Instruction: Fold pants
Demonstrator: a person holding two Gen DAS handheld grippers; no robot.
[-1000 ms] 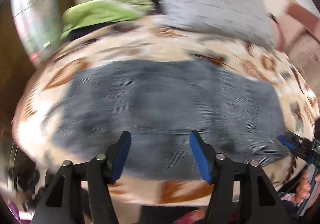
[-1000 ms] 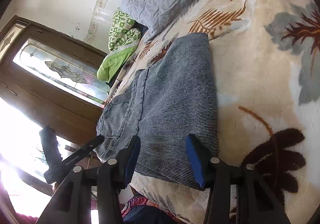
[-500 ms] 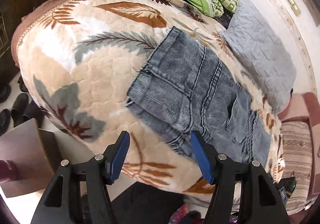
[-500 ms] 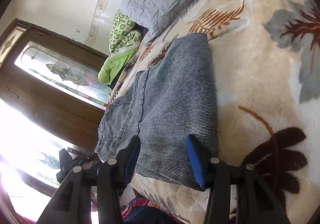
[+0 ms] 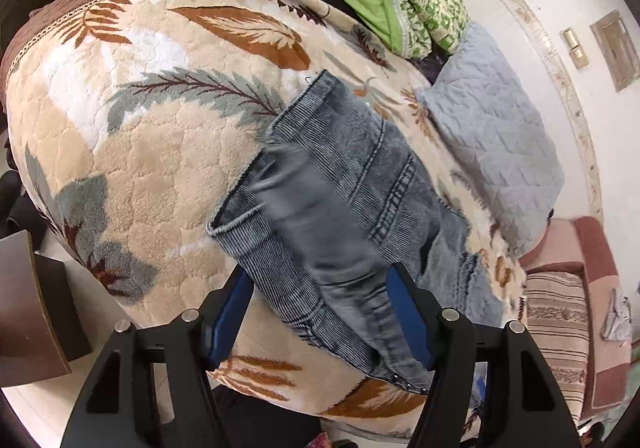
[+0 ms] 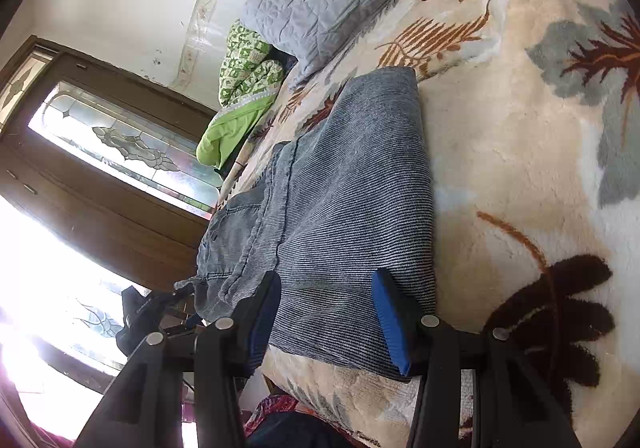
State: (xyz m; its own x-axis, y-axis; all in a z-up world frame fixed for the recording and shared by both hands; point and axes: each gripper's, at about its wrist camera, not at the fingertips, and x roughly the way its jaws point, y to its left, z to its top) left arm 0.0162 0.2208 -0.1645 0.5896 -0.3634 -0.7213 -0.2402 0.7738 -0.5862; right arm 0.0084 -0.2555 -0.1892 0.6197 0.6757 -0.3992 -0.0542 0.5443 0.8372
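Left wrist: pants (image 5: 340, 216) between opening tongs (image 5: 320, 320).

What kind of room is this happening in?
Most likely a bedroom in a home. The jeans lie on a bed under a plush leaf-patterned blanket, with a grey quilted pillow and bundled green bedding at its head.

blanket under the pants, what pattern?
Cream plush blanket with rust, grey and dark brown leaf prints. Clearest in the left wrist view.

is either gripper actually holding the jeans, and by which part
Neither. Left gripper, jaws opening, straddles the jeans near edge; right gripper is open over them.
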